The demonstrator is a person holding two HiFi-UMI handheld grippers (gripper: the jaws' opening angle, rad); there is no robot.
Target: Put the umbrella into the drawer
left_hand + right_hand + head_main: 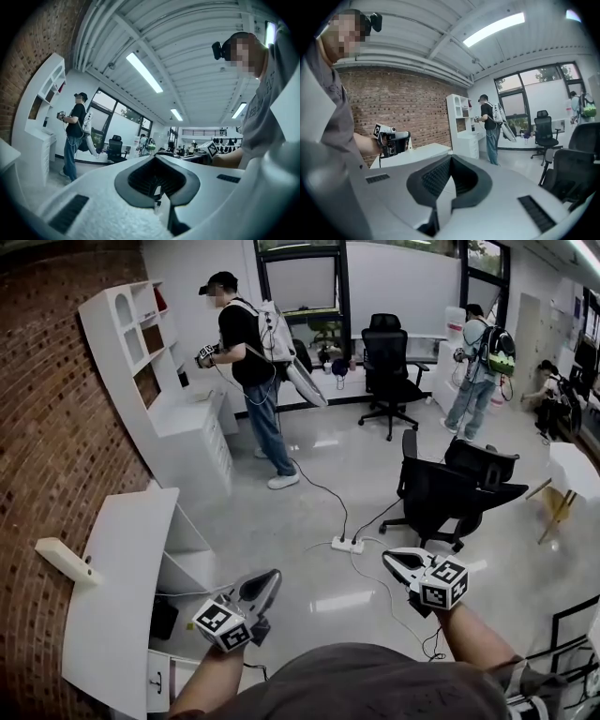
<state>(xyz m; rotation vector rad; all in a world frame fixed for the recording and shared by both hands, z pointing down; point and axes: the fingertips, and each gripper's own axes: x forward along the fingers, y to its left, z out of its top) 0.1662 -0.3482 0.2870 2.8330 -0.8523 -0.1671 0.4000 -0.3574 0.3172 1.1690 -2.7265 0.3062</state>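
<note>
Left gripper (271, 578), right gripper (390, 559), both closed, seemingly three bystanders (246, 343) (478, 362) (558, 395)

left gripper (266, 581) hovers just right of the white desk (122, 568); right gripper (394, 561) hovers near the power strip (347, 545) on the floor (253, 531); both jaws seem pressed together.

Distant person (555, 395) at the head view's right edge, too small for detail
</note>
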